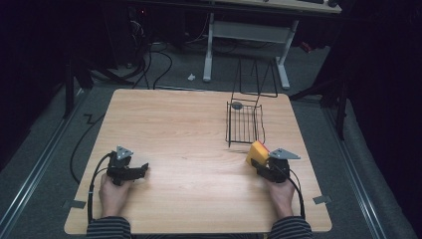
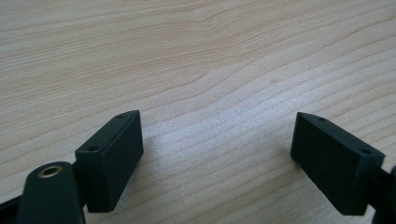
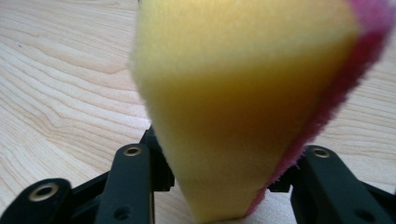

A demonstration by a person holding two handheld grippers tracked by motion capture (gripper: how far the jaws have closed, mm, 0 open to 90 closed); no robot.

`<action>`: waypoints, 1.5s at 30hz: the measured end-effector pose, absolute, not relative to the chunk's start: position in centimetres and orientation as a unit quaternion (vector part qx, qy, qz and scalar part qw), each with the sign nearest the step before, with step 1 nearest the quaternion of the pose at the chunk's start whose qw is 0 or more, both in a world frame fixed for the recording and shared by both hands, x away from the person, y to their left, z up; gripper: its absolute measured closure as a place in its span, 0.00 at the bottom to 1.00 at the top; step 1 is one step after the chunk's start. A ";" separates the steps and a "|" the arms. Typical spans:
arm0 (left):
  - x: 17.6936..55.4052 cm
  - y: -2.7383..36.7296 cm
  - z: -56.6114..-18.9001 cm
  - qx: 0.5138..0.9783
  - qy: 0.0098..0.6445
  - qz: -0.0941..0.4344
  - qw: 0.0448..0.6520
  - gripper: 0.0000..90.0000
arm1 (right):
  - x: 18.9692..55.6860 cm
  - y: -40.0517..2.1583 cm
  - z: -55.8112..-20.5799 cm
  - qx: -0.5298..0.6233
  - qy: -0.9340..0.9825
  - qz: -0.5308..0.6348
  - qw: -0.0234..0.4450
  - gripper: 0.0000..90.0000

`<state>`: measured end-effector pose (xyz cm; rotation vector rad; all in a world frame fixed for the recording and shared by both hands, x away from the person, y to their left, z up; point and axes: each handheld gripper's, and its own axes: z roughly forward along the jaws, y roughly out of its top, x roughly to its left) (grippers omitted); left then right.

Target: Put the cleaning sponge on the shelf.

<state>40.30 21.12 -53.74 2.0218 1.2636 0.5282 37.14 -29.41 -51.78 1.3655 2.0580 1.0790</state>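
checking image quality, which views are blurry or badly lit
High view: wooden table lit, surroundings nearly black. Right gripper view: yellow sponge with pink edge soft, out of focus. Left gripper view: black fingers sharp, mild glare on the wood.

no readable text, no labels, no brands, no numbers (any view), no signs

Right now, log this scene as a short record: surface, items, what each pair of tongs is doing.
surface: wooden table
rack: black wire rack, far right part of the table, nothing in it but a small grey round piece at its far end
sponge: yellow sponge with a pink layer, pinched and squeezed narrow
right tongs: shut on the sponge, near the rack's front end
left tongs: open, nothing between the jaws, low over bare wood
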 end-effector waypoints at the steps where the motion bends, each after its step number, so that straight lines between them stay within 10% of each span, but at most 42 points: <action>1: 40.3 21.1 -53.7 0.778 0.486 0.203 0.343 0.19 | 37.1 -29.4 -51.8 0.492 0.745 0.391 0.223 0.65; 45: 40.3 21.1 -53.7 0.778 0.486 0.203 0.343 0.19 | 34.9 -30.5 -47.9 0.463 0.749 0.411 0.234 0.68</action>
